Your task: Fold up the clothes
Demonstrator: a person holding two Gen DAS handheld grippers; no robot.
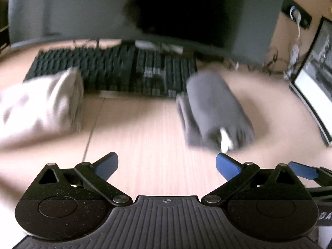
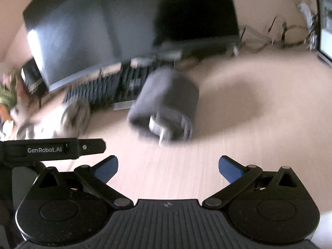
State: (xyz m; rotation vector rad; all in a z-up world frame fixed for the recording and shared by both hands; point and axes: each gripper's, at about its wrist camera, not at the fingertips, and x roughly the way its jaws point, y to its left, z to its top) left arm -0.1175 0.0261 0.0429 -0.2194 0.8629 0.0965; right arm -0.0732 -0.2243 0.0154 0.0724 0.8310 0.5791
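I read both views as blurred. My left gripper (image 1: 167, 167) and right gripper (image 2: 168, 169) stand wide apart, nothing between the pads. The folded grey garment (image 1: 215, 110) lies on the desk (image 1: 145, 137) beside the keyboard (image 1: 116, 70); the folded white garment (image 1: 39, 105) lies well apart.

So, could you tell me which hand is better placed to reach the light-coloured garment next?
Probably the left. In its own view the light garment lies just ahead on the left, and the left tongs stand open and empty. From the right tongs, also open, it sits farther off, beyond the left tool.
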